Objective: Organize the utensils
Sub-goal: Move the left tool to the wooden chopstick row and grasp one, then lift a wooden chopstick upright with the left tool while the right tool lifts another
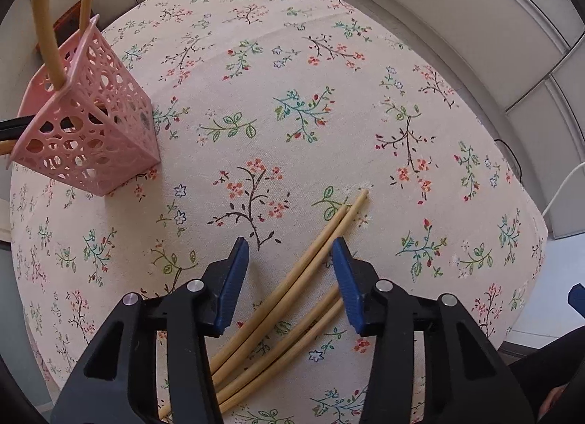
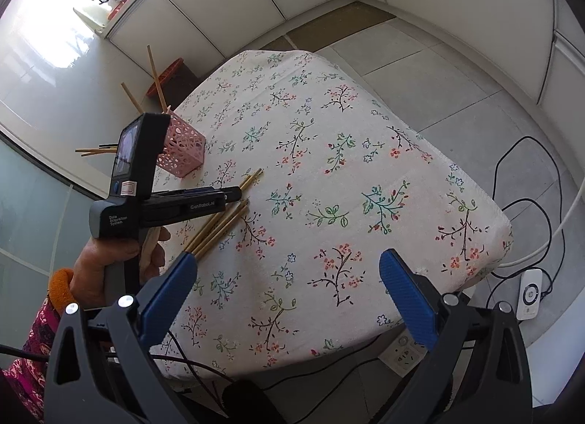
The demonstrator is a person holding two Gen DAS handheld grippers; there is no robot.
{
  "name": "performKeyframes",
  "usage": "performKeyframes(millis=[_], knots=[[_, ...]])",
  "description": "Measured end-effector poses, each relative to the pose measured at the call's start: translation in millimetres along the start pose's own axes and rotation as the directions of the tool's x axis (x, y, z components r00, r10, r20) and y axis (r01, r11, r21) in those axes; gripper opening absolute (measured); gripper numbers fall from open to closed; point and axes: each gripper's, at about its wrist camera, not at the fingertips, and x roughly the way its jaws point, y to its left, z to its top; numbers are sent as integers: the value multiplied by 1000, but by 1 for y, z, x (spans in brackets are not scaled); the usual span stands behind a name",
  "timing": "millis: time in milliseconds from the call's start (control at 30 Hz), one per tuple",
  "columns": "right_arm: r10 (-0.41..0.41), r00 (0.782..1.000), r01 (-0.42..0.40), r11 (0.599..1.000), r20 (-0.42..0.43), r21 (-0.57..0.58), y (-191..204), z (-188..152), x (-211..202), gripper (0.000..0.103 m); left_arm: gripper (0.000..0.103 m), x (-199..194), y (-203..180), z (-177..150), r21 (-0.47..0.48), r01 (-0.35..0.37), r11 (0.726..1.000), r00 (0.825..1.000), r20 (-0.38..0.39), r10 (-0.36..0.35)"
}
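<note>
Several bamboo chopsticks (image 1: 292,292) lie loose on the flowered tablecloth (image 1: 329,58), fanned out from lower left to upper right. My left gripper (image 1: 289,245) points down over them, its blue pads standing on either side of the bundle with gaps showing, so it is open. A pink perforated basket (image 1: 98,131) stands at the left with chopsticks (image 1: 44,33) sticking out of it. In the right wrist view the left gripper (image 2: 234,194) hovers over the loose chopsticks (image 2: 223,219) beside the basket (image 2: 181,150). My right gripper (image 2: 289,256) is wide open, with nothing between its fingers.
A person's hand (image 2: 98,267) holds the left gripper's handle at the table's left edge. Black cables (image 2: 519,182), a white box (image 2: 530,292) and a power strip (image 2: 402,351) lie on the tiled floor to the right. White cabinets line the walls.
</note>
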Motion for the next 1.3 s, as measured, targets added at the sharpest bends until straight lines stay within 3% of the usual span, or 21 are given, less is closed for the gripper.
performKeyframes(millis=[100,233,267,333,433,633,800,900,1033,1200,1300], knots=[[-6,1000,6,1000,-5,-13,3,-1,1,97,45,-7,6,2,-13,3,1000,1000,16,-2],[-17,1000,16,999,-6,-38,6,-1,2,97,44,5,-2,-2,23,-36,999,999,-19,36],[-19,1000,19,999,-5,-41,6,-1,2,97,39,4,-3,-2,20,-35,999,999,-11,35],[-20,1000,20,999,-7,-38,4,0,2,97,12,7,-3,0,17,-38,999,999,-31,38],[-25,1000,25,999,-5,-22,0,2,2,97,14,10,-11,-6,81,-69,994,997,-27,72],[-33,999,33,999,-12,17,-4,5,5,97,12,9,-5,-14,102,-56,993,998,-27,59],[-60,998,62,996,-31,64,-3,12,18,97,6,-19,11,-44,64,-79,995,992,105,72],[-83,996,86,992,-34,89,13,28,37,97,5,-59,20,-64,34,-84,996,977,200,76],[-141,988,144,988,-61,58,58,57,86,90,5,-122,36,-101,-39,-88,995,940,329,95],[-295,951,289,954,-92,-73,107,69,148,79,5,-181,61,-143,-142,-77,987,880,456,134],[-333,933,328,943,-137,-55,113,66,173,75,5,-200,71,-158,-184,-56,981,856,497,142]])
